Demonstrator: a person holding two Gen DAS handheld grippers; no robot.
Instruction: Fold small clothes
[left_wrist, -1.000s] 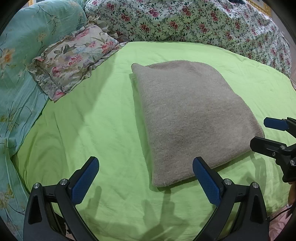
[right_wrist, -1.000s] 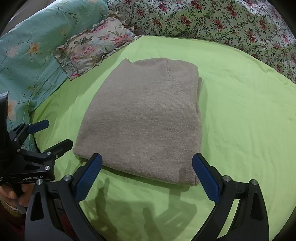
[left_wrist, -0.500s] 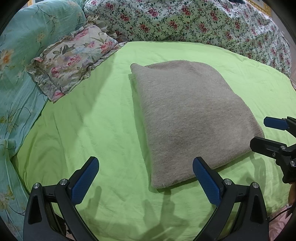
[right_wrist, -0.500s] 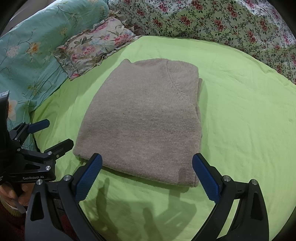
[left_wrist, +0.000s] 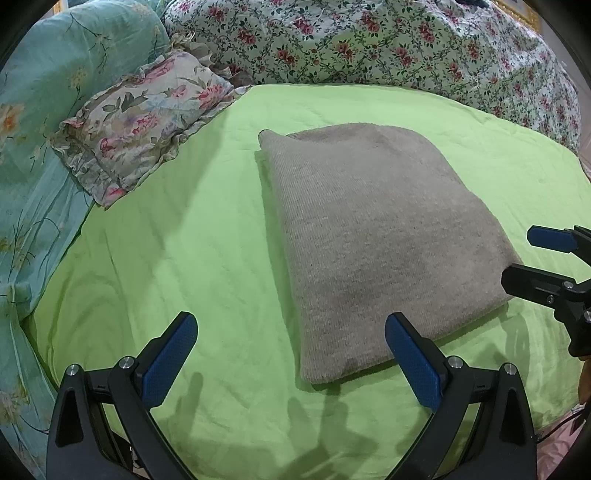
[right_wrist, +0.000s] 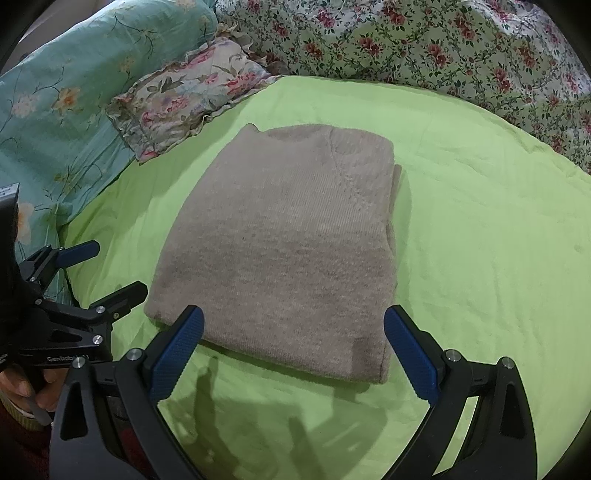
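Neatly folded into a thick rectangle, the beige knit sweater (left_wrist: 373, 236) lies flat on the lime-green bedsheet (left_wrist: 192, 236), near the middle of the bed. In the right wrist view the sweater (right_wrist: 288, 243) shows its neckline at the far end and a raglan seam running down the top layer, with an underlying layer peeking out along its right edge.

The left gripper (left_wrist: 291, 354) hovers over the sheet near the sweater's close left corner, jaws spread wide and holding nothing; its right blue pad (left_wrist: 413, 362) sits in front of the sweater's near edge. The right gripper (right_wrist: 293, 347) hangs likewise just short of the near edge, jaws wide apart and empty. Each gripper shows in the other's camera: the right gripper (left_wrist: 550, 273) at the sweater's right side, the left gripper (right_wrist: 88, 273) beside its left near corner, held by a hand (right_wrist: 22, 387).

Around the sweater, a ruffled floral pillow (left_wrist: 140, 122) rests on the sheet's far left corner, well apart from the garment. A teal flowered cover (left_wrist: 33, 155) borders the left side, and a rose-print quilt (left_wrist: 388, 48) is heaped along the far edge. Gripper shadows fall on the sheet close to the cameras. Nothing lies between either gripper and the sweater.
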